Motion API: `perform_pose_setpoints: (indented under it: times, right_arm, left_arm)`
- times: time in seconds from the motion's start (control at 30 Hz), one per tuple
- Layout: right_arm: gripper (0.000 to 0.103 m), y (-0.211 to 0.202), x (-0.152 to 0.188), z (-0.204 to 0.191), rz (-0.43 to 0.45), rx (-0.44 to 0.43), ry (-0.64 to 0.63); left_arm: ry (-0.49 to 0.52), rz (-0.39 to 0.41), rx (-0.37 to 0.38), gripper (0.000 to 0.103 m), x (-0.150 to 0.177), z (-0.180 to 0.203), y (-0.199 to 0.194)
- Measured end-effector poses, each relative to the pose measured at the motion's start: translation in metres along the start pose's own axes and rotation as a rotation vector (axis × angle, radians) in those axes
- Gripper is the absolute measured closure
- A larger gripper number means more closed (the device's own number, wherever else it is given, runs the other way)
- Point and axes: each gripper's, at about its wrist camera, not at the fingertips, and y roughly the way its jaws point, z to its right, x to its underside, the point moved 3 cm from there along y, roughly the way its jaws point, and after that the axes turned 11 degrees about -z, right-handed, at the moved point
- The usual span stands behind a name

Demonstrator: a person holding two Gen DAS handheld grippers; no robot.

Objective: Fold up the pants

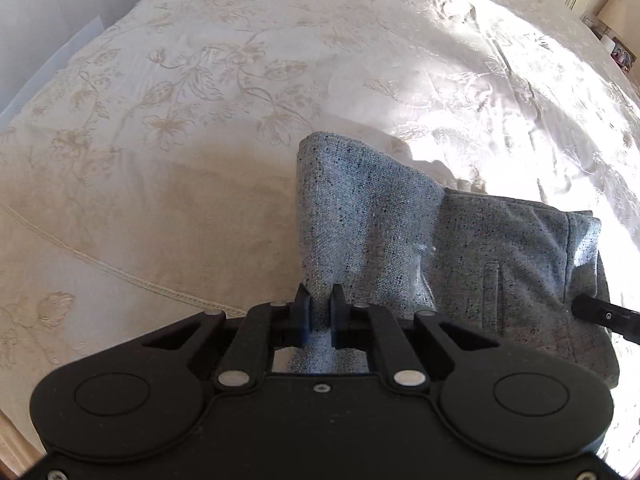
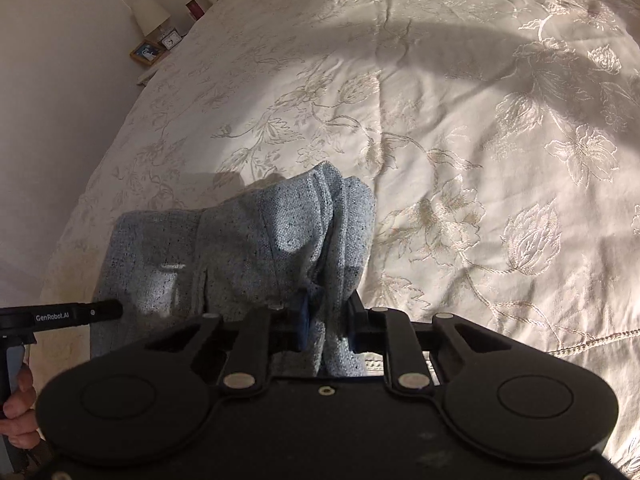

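Note:
The grey speckled pants (image 1: 460, 248) hang between my two grippers above a cream embroidered bedspread (image 1: 180, 120). My left gripper (image 1: 320, 312) is shut on one edge of the pants, with cloth bunched between its jaws. My right gripper (image 2: 326, 320) is shut on the other edge of the pants (image 2: 240, 248), cloth gathered thickly between its jaws. A slit pocket shows on the pants in both views. The right gripper's black body (image 1: 604, 316) shows at the right edge of the left wrist view. The left gripper's body (image 2: 60, 316) shows at the left of the right wrist view.
The bedspread (image 2: 480, 140) covers the whole bed. A nightstand with a lamp (image 2: 150, 16), a framed picture (image 2: 148, 52) and a small clock stands by the bed's far left corner. Bright sunlight falls on part of the bed (image 1: 520, 100). A hand (image 2: 18, 404) holds the left gripper.

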Motion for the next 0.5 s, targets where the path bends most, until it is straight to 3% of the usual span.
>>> perform_pose_setpoints:
  times: [0.4, 0.5]
  right_arm:
    - [0.084, 0.053, 0.005, -0.148, -0.032, -0.025, -0.026]
    - [0.083, 0.08, -0.001, -0.175, -0.043, 0.011, 0.01]
  left_arm:
    - [-0.003, -0.032, -0.025, 0.089, -0.019, -0.137, -0.002]
    - [-0.006, -0.042, -0.104, 0.085, -0.027, -0.165, 0.011]
